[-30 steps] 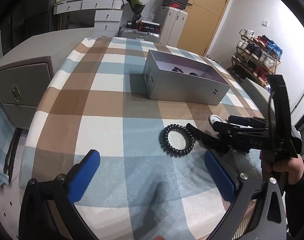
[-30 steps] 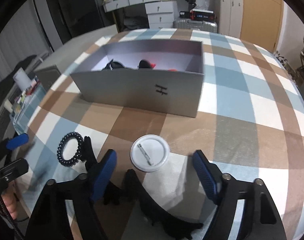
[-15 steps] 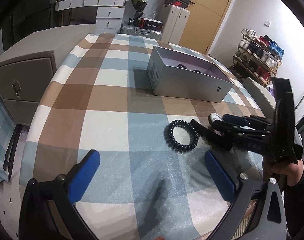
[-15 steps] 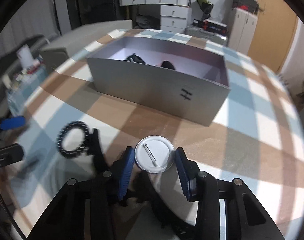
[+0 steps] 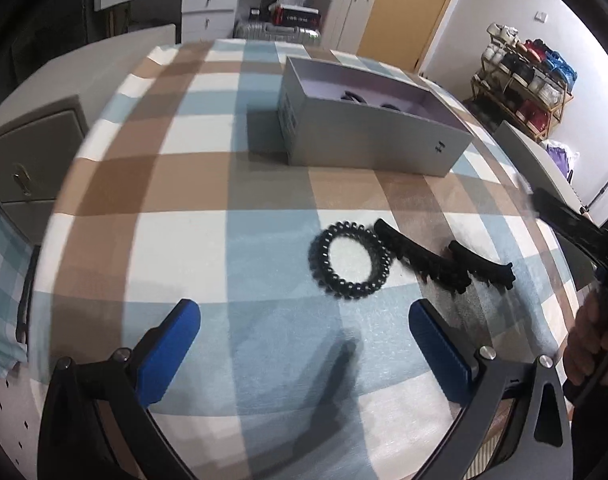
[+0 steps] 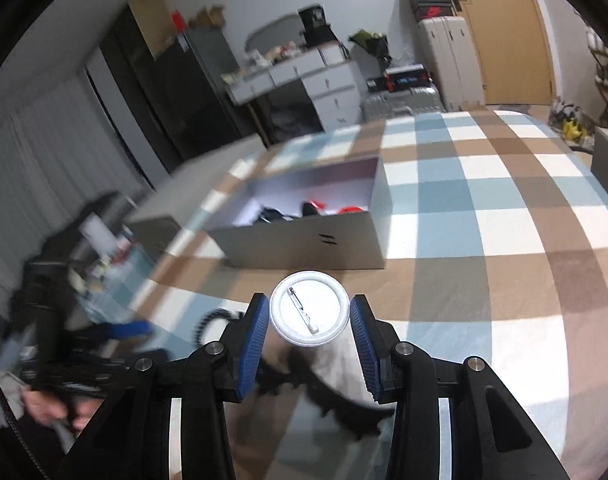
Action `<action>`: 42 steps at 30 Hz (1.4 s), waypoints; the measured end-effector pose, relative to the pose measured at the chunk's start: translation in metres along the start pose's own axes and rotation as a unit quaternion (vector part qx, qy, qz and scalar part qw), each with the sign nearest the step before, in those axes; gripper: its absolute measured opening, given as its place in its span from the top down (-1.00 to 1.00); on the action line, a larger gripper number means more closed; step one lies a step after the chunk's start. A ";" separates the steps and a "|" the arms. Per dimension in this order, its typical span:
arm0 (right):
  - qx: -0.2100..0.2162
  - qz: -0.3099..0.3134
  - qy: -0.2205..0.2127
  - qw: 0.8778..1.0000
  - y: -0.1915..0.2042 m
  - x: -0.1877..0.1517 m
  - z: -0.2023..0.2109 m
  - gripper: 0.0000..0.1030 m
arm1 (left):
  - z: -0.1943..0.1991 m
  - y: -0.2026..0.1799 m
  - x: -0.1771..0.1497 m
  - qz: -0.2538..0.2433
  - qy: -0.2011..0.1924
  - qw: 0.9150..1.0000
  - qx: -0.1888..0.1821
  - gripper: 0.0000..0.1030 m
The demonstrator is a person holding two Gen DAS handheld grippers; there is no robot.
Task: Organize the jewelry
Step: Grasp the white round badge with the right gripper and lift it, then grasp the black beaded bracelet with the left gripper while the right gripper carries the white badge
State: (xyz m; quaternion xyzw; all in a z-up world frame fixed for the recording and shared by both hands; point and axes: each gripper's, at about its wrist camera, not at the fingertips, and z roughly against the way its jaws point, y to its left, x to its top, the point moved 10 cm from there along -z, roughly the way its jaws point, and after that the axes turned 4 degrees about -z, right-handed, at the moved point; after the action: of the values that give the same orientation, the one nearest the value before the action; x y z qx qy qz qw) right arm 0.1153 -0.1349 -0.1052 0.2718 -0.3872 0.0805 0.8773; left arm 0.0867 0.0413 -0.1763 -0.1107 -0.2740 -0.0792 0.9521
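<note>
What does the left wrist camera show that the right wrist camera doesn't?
Only the left wrist view shows the open left tool above the cloth and the whole black coil hair tie. Only the right wrist view shows the white pin badge clamped in the right tool, plus red items inside the box. Both show the grey box, the black claw clip and the plaid tablecloth.

Open-topped box (image 5: 368, 148) on checked cloth (image 5: 183, 232), coil tie (image 5: 350, 265) and claw clip (image 5: 440, 262) lying well in front, bare cloth left of box
</note>
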 end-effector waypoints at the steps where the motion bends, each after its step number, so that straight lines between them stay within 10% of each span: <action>1: 0.002 0.003 -0.008 1.000 0.000 0.000 0.005 0.21 | -0.001 -0.002 -0.001 -0.005 0.002 1.000 0.002 -0.97; 15: -0.008 0.010 -0.034 0.999 -0.013 -0.014 0.029 0.21 | -0.025 -0.016 0.015 -0.061 0.033 0.997 0.018 -0.93; 30: 0.003 0.025 -0.032 0.999 -0.003 -0.014 0.023 0.21 | -0.028 -0.034 0.016 -0.140 0.037 0.989 0.023 0.13; 42: 0.005 0.027 -0.036 0.999 0.000 -0.013 0.023 0.20 | -0.027 -0.043 0.017 -0.172 0.038 0.984 0.030 0.36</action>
State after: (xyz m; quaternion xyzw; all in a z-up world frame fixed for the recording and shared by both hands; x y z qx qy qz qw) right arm 0.0919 -0.1464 -0.1017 0.2686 -0.4254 0.0963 0.8589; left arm 0.1057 -0.0081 -0.1821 -0.0305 -0.2545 -0.2377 0.9369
